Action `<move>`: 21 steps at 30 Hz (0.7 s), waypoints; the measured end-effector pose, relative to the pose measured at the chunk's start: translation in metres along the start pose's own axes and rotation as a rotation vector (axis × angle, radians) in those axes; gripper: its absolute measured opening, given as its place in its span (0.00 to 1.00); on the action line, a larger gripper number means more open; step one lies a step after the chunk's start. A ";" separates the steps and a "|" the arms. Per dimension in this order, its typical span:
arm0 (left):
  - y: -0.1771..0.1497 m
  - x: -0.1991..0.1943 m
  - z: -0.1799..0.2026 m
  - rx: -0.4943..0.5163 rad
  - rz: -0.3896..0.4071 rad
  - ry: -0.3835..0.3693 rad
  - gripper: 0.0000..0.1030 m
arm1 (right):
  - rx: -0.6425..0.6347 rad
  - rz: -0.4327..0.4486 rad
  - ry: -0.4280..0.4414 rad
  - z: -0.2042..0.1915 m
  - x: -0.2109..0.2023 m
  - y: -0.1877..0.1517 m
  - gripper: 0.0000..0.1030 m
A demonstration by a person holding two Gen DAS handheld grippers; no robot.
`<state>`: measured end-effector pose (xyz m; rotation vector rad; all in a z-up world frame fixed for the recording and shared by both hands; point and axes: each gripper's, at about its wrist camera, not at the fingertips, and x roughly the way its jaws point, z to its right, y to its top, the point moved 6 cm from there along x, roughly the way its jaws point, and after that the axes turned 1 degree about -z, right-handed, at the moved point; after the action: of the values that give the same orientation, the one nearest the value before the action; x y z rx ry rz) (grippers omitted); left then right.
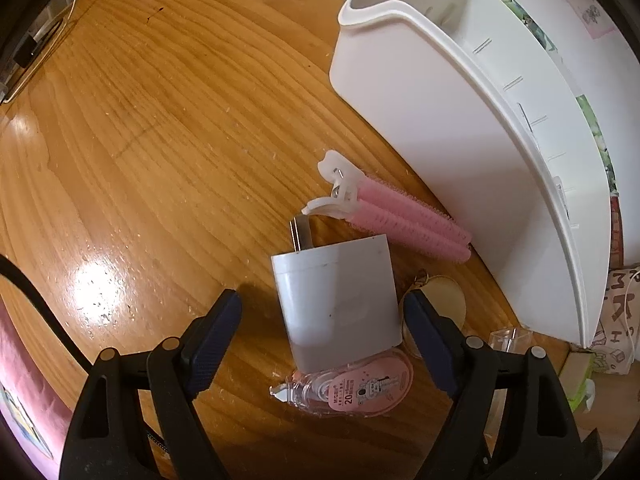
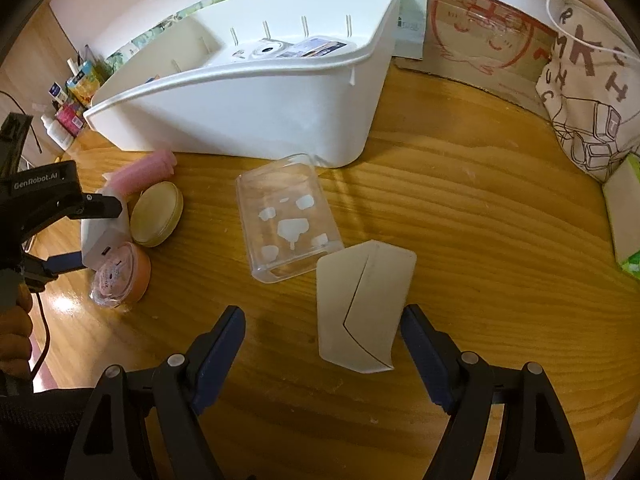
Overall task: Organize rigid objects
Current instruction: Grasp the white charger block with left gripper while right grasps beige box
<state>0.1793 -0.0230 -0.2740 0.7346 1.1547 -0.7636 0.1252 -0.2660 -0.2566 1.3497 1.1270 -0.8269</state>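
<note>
A white plug charger [image 1: 336,300] lies on the wooden table [image 1: 160,140], between the fingers of my left gripper [image 1: 324,304], which is open with a gap on its left side. A pink roller clip [image 1: 400,216], a beige round case [image 1: 444,296] and a pink correction tape [image 1: 352,388] crowd around the charger. My right gripper [image 2: 324,316] is open over a white folded card [image 2: 360,308], which sits nearer its right finger. A clear plastic box [image 2: 286,220] lies just beyond. The white bin [image 2: 248,112] holds a white instant camera [image 2: 276,50].
A printed tote bag [image 2: 592,100] and a green pack [image 2: 624,216] stand at the right edge. Drawn-on cardboard [image 2: 480,40] leans behind the bin. Small bottles and packets [image 2: 76,96] line the far left. A hand [image 2: 16,332] holds the left gripper's handle.
</note>
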 end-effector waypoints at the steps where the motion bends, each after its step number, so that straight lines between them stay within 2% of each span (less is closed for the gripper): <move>1: 0.001 0.000 0.000 -0.004 0.002 0.000 0.82 | 0.001 -0.001 -0.002 0.001 0.001 0.000 0.76; 6: 0.001 0.000 0.004 -0.007 0.011 0.013 0.78 | 0.005 0.013 -0.024 0.002 0.000 0.001 0.70; 10: 0.003 -0.004 0.010 -0.004 0.016 -0.035 0.63 | 0.006 0.021 -0.043 0.004 -0.002 0.002 0.58; 16: -0.002 -0.006 0.012 -0.009 0.015 -0.054 0.62 | 0.016 0.024 -0.049 0.010 -0.005 0.001 0.43; 21: -0.008 -0.007 0.002 -0.008 0.010 -0.053 0.62 | -0.008 0.013 -0.027 0.003 -0.005 0.001 0.42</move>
<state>0.1723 -0.0277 -0.2681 0.7089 1.1048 -0.7660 0.1250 -0.2692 -0.2524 1.3347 1.0987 -0.8284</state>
